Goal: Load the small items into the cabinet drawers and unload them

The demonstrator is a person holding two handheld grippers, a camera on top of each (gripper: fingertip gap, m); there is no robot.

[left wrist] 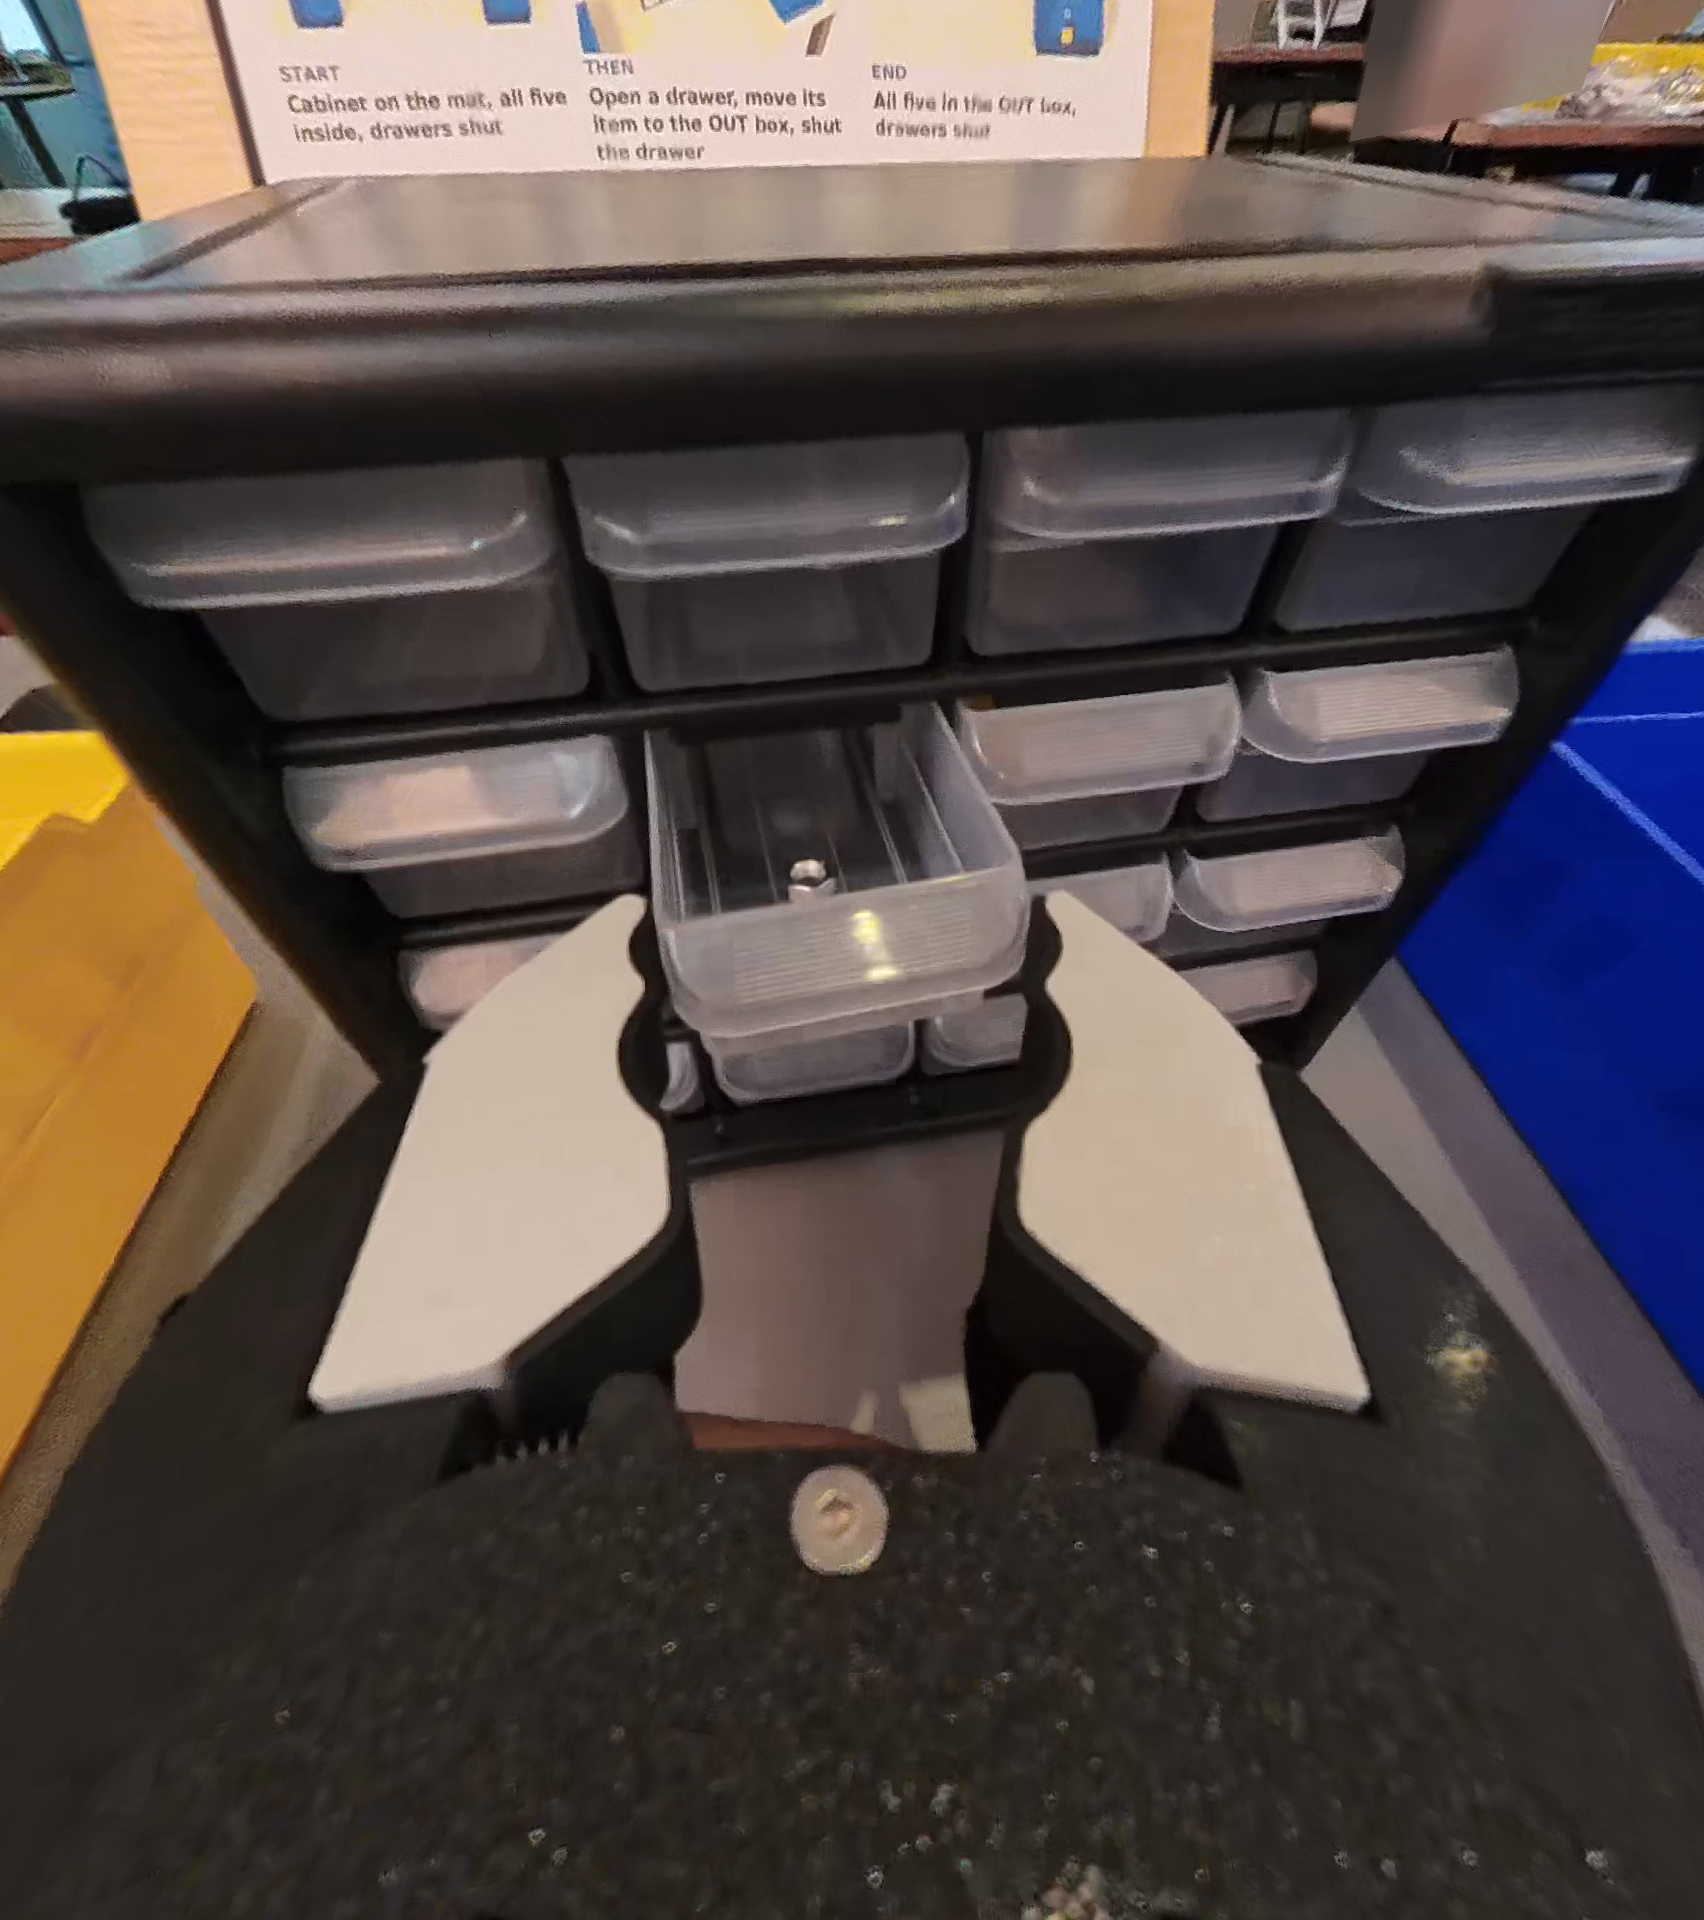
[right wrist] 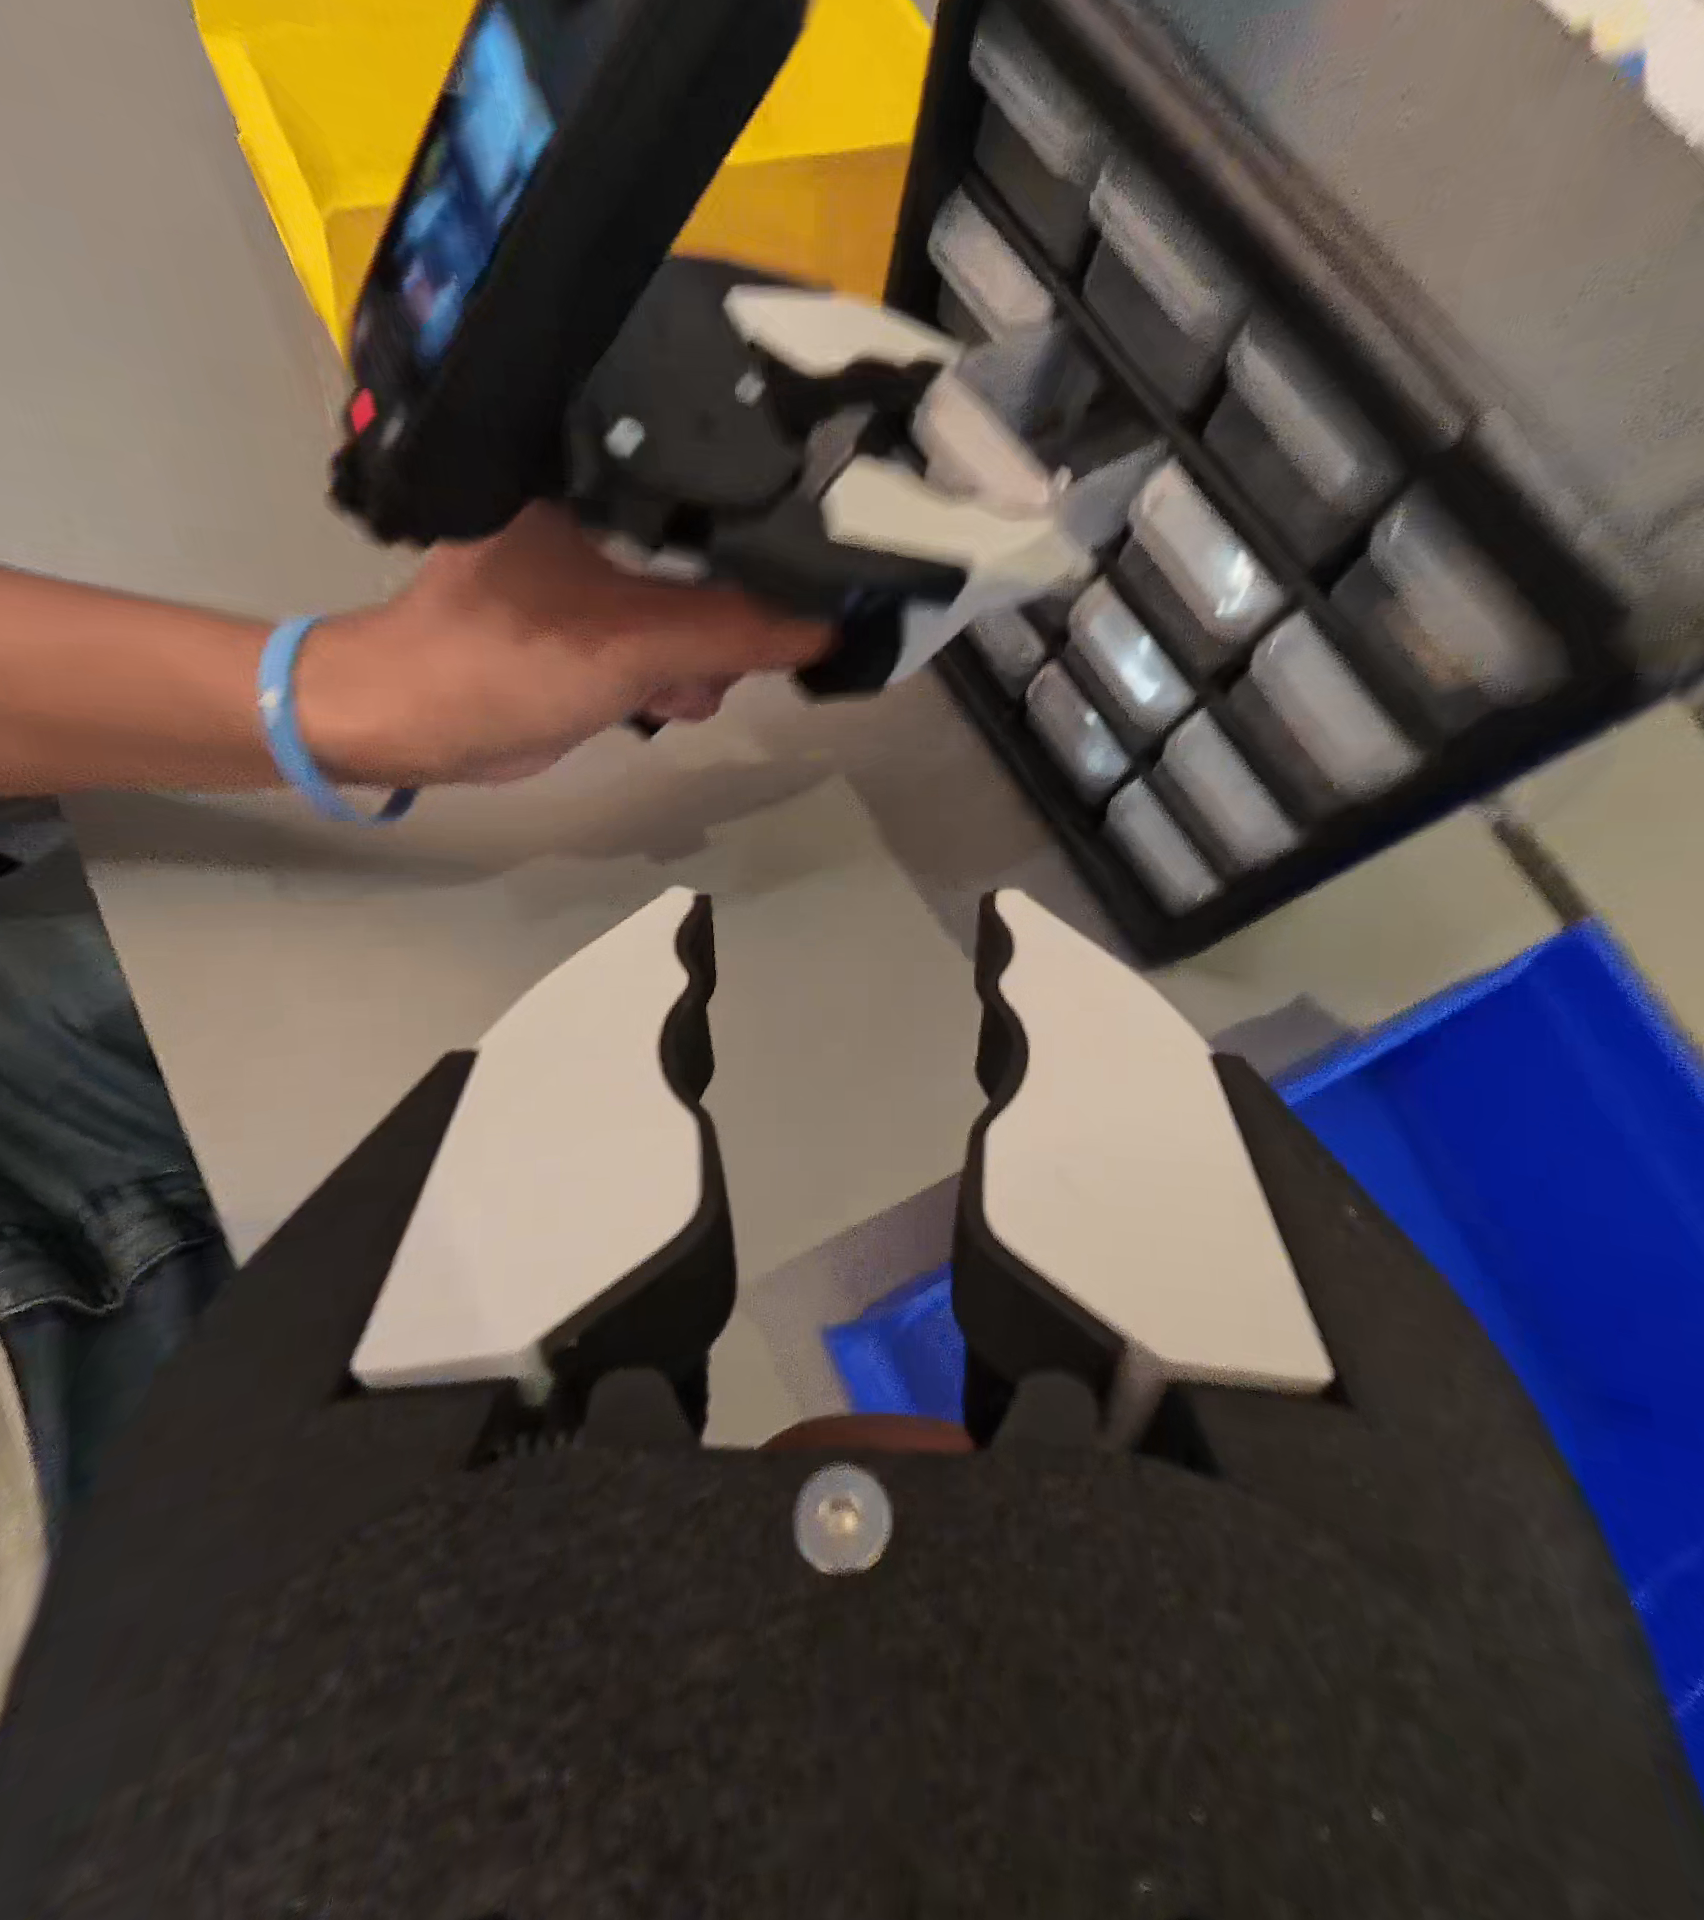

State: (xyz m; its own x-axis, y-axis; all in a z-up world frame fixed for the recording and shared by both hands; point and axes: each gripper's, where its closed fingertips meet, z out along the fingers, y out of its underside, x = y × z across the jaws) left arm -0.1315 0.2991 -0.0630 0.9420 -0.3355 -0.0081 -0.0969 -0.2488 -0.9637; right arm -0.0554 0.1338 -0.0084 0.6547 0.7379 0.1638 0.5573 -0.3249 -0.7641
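White instruction sheet (left wrist: 702, 94) behind cabinet (left wrist: 827, 343)

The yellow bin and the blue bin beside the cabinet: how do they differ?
The yellow bin sits on the left of the drawer cabinet, the blue bin on its right. The right tongs hover open near the blue bin; the left tongs straddle a pulled-out drawer. Both are open-topped plastic bins.

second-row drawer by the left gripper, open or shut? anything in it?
Open. The clear drawer juts out past its shut neighbours, between the left gripper's spread fingers. Not empty: a small metal piece lies inside.
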